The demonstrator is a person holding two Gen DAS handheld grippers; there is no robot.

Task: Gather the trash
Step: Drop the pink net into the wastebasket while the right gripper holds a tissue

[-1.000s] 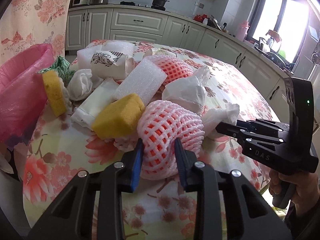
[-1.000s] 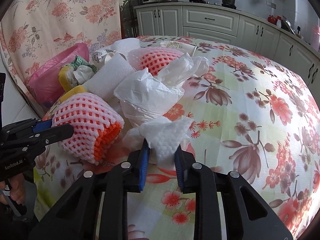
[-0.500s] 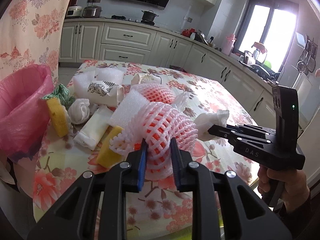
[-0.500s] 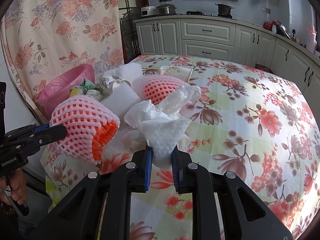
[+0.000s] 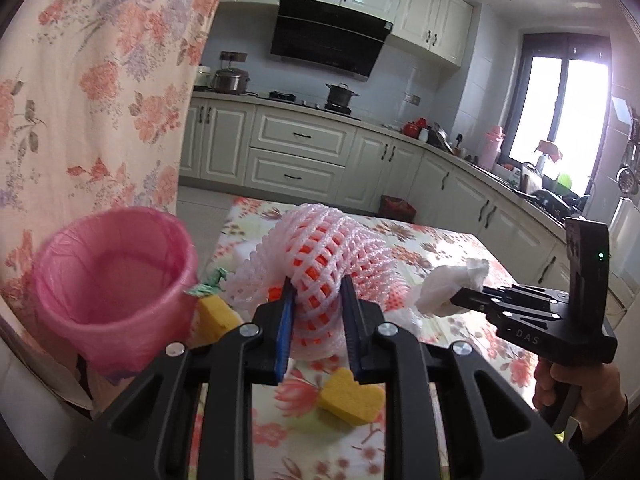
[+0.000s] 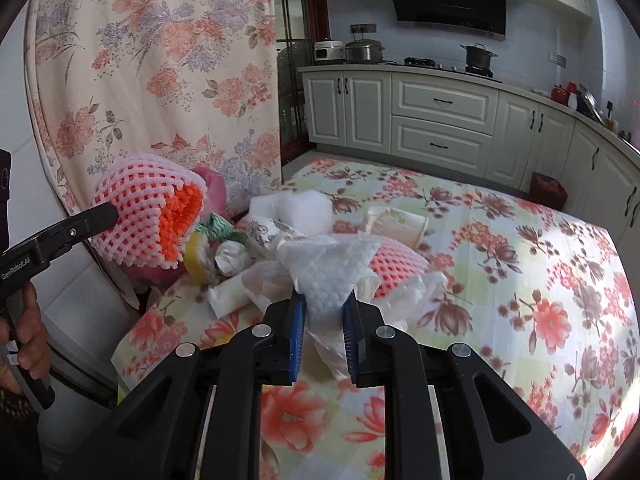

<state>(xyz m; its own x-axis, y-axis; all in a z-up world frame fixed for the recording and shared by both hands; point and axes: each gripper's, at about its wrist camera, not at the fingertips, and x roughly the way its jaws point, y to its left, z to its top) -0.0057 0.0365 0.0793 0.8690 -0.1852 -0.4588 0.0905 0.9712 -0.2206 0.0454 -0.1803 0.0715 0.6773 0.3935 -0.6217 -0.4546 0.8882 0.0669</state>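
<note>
My left gripper (image 5: pixel 316 300) is shut on a pink foam fruit net (image 5: pixel 328 256) with an orange inside, held up above the table. The same net (image 6: pixel 148 220) shows at the left of the right wrist view. My right gripper (image 6: pixel 322 312) is shut on a crumpled white paper towel (image 6: pixel 328 276), lifted off the pile; the towel (image 5: pixel 452 284) hangs from those fingers at the right of the left wrist view. A bin lined with a pink bag (image 5: pixel 116 280) stands open at the table's left edge.
On the floral tablecloth (image 6: pixel 520 280) lie yellow sponges (image 5: pixel 350 398), a second pink net (image 6: pixel 396 268), white foam blocks (image 6: pixel 304 208), paper cups and plastic bags. A floral curtain (image 6: pixel 160 80) hangs at the left. Kitchen cabinets stand behind.
Both grippers closed on their items and rose from the table: the left lifted the pink net, the right lifted the paper towel. The bin's opening has come into view.
</note>
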